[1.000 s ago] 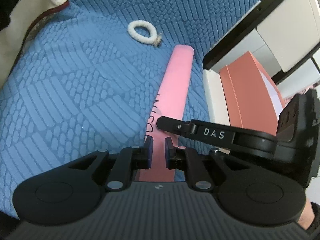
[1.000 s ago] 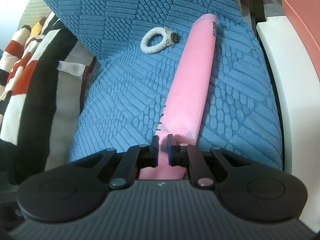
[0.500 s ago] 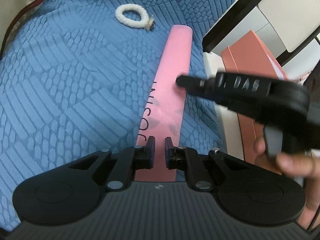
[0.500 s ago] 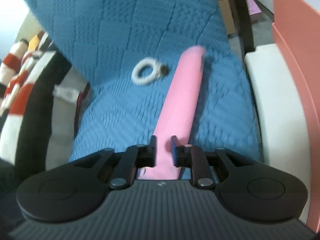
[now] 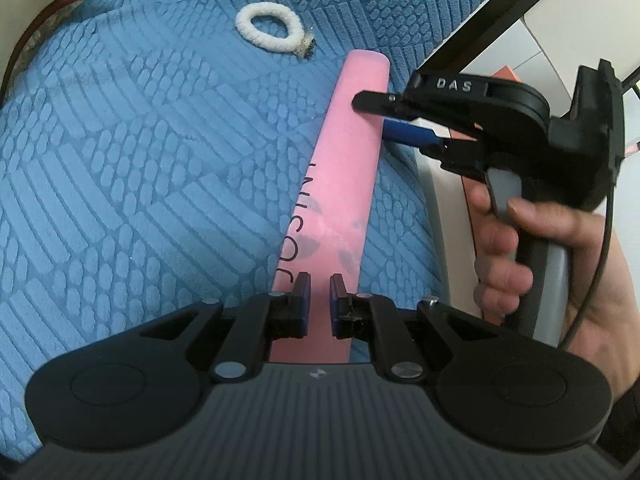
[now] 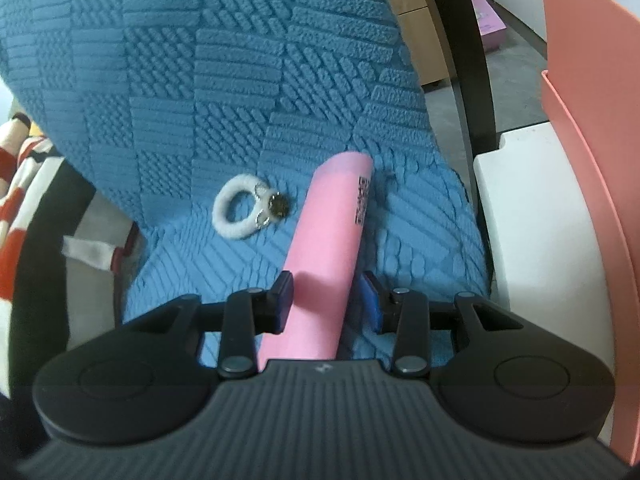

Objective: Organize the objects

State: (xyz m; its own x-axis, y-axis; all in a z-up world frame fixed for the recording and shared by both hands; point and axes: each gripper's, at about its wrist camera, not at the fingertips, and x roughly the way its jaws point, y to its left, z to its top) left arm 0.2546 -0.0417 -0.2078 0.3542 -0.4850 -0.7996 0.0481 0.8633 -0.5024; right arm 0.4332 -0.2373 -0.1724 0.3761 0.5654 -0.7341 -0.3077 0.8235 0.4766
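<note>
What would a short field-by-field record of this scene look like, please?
surface: blue blanket
tube: pink, lying on the blanket
hair tie: white, beside the tube's far end, not touching it
left tongs: nearly shut over the tube's near end; grip unclear
right tongs: open astride the tube; jaws have just been opening
box: salmon, past the blanket's right edge

Blue blanket (image 5: 140, 184) plush, embossed; pink box (image 5: 340, 184) matt card; white hair tie (image 5: 268, 32) fuzzy cloth
</note>
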